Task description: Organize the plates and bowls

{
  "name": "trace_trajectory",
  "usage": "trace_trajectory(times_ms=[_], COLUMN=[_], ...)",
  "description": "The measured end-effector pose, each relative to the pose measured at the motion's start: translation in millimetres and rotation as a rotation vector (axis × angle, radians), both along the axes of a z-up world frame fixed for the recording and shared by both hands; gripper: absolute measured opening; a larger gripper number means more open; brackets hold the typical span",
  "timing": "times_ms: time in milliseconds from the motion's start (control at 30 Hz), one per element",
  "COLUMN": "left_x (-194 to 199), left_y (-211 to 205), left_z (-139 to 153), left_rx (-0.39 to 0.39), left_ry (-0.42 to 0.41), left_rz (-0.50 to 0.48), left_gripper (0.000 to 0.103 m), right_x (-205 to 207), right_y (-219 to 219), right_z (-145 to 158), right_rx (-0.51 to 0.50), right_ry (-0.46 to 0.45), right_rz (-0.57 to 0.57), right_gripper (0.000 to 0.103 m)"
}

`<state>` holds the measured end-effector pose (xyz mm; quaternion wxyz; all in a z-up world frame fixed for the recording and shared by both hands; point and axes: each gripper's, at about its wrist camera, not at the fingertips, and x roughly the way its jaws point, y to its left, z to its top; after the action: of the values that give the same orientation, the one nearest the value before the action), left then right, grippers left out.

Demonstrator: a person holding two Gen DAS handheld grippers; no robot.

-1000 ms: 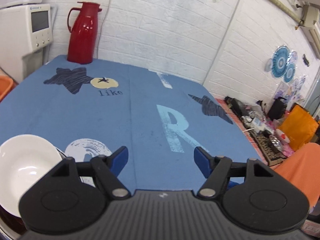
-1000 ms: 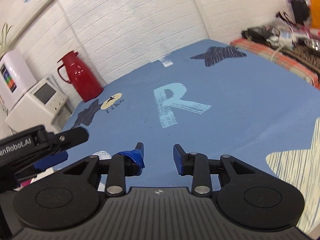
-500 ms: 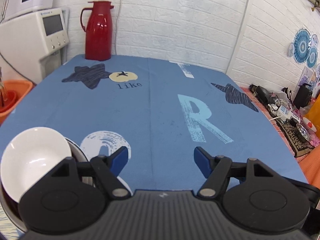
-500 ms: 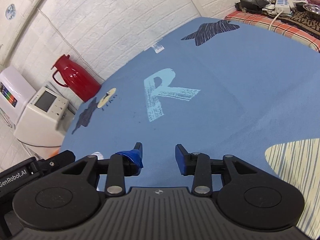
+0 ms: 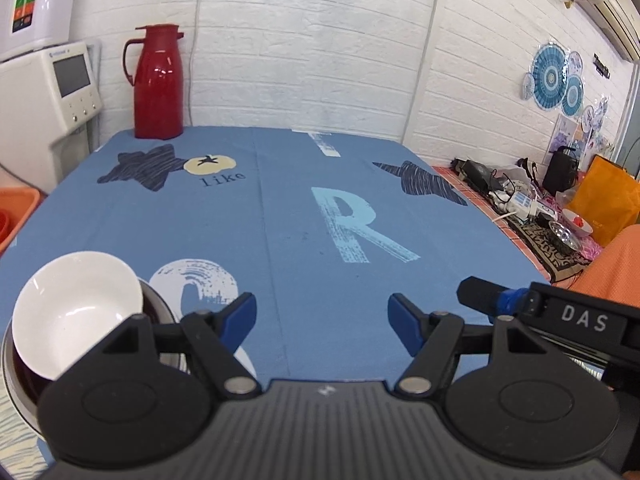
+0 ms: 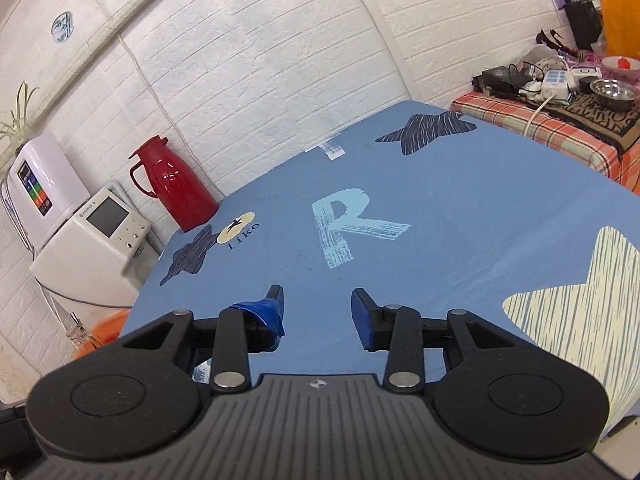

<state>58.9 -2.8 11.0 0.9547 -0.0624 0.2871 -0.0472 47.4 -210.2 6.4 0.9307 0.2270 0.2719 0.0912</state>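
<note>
the left gripper point(image 5: 322, 314) hangs wide and empty just right of the white bowl point(image 5: 76, 310), likely lining up. the right gripper point(image 6: 316, 306), narrower, also holds nothing

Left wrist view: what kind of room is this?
Likely a lived-in home room or a makeshift lab: white brick wall, a table under a printed blue cloth, a red thermos, a cluttered side bench.

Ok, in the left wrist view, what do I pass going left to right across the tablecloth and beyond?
white bowl → red thermos → letter R print → dark star print → right gripper → orange bag
</note>
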Motion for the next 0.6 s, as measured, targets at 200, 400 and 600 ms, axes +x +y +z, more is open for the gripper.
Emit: trace_trajectory(times_ms=[200,400,600], left_x=[1,-16,-38], left_y=[9,11,14], left_z=[-7,-8,-15], left_rx=[0.042,0.103,0.137], left_ry=[0.009,-0.044,-0.068], left_rz=[0.039,0.049,0.101], left_gripper=[0.071,0.071,0.072], right_x=[-2,-8,-21], right_y=[22,29,32], right_z=[0,-2,-15], right_rx=[-0.074,-0.107,-0.113], right_ry=[0.015,0.022,0.041], right_rz=[0.020,-0.001,-0.013], right_gripper=[0.022,0.022,0.023])
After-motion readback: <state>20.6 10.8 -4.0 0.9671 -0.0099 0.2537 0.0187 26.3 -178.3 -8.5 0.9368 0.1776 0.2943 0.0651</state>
